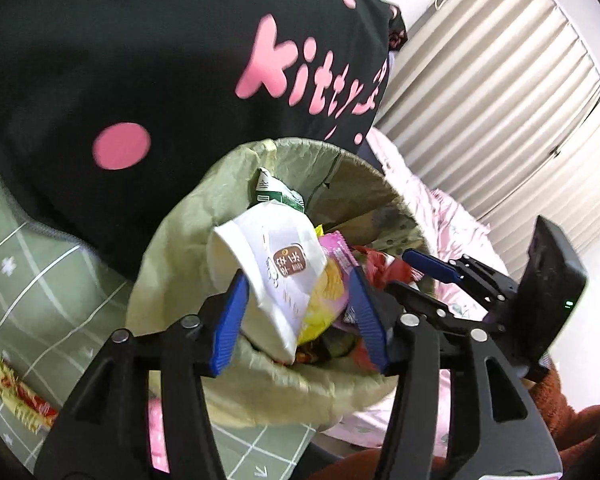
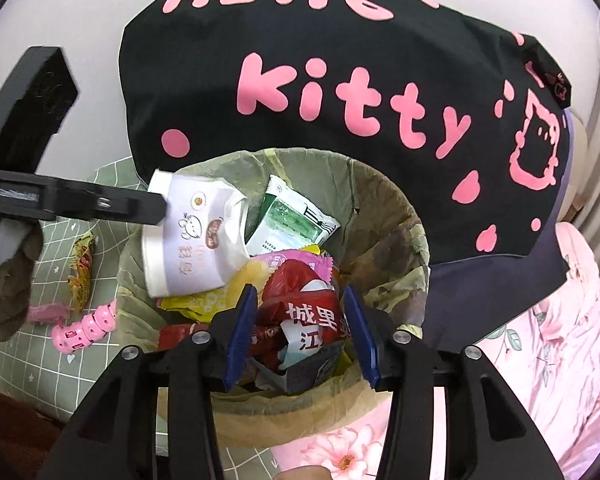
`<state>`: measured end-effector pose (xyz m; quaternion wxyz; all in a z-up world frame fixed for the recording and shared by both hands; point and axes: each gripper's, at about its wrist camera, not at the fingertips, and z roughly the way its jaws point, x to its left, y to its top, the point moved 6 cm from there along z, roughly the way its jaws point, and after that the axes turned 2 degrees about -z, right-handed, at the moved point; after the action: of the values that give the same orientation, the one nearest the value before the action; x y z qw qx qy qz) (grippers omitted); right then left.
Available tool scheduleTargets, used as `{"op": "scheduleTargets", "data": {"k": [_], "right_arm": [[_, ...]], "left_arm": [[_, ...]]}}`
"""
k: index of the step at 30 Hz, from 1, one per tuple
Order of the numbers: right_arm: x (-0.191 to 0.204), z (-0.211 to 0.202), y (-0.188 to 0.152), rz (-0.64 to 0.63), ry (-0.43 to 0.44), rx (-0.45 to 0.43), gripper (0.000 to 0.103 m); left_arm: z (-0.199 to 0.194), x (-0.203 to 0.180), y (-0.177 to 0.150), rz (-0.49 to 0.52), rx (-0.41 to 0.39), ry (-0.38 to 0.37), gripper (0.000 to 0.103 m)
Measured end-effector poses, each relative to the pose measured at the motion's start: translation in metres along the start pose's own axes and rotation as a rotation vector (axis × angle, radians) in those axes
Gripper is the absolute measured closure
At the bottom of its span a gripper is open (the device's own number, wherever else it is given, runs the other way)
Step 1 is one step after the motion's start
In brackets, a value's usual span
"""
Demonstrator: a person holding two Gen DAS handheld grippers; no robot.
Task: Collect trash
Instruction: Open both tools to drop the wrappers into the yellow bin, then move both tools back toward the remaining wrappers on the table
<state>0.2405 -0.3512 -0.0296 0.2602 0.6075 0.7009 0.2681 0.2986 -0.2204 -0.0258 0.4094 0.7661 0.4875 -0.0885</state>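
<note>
A bin lined with a yellow-green bag point(image 1: 172, 264) point(image 2: 384, 216) is heaped with wrappers. On top lies a crumpled white paper cup point(image 1: 272, 256) point(image 2: 192, 240), next to a green-white pouch point(image 2: 292, 216), a yellow packet point(image 1: 324, 300) and a red wrapper with white characters point(image 2: 300, 312). My left gripper point(image 1: 300, 316) is open over the heap; the cup lies between its blue pads, which do not press on it. From the right wrist its tip point(image 2: 152, 208) is beside the cup. My right gripper point(image 2: 300, 320) point(image 1: 412, 276) stands open, with the red wrapper below its fingers.
A black cloth with pink lettering point(image 1: 140, 80) point(image 2: 340, 80) hangs right behind the bin. On the green checked mat point(image 1: 40, 280) to the left lie a yellow-red wrapper point(image 1: 16, 392) point(image 2: 82, 272) and a pink toy point(image 2: 88, 324). Pink floral bedding point(image 2: 560, 340) is on the right.
</note>
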Motion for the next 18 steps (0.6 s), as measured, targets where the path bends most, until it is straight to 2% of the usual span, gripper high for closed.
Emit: {"op": "scheduleTargets", "data": {"k": [2, 6, 11, 14, 18], "right_arm": [[0.005, -0.007, 0.004, 0.003, 0.001, -0.027, 0.055], [0.015, -0.022, 0.018, 0.019, 0.003, -0.095, 0.053], [0.045, -0.028, 0.036, -0.007, 0.047, -0.128, 0.050], [0.075, -0.026, 0.041, -0.065, 0.066, -0.139, 0.050], [0.116, -0.012, 0.044, -0.107, 0.141, -0.114, 0.050]], "left_arm": [[-0.013, 0.003, -0.002, -0.001, -0.019, 0.008, 0.049], [-0.045, 0.015, -0.004, 0.011, -0.094, 0.068, 0.049], [-0.095, 0.061, -0.016, -0.031, -0.220, 0.208, 0.049], [-0.115, 0.099, -0.033, -0.100, -0.245, 0.286, 0.049], [-0.133, 0.146, -0.065, -0.187, -0.234, 0.376, 0.049]]}}
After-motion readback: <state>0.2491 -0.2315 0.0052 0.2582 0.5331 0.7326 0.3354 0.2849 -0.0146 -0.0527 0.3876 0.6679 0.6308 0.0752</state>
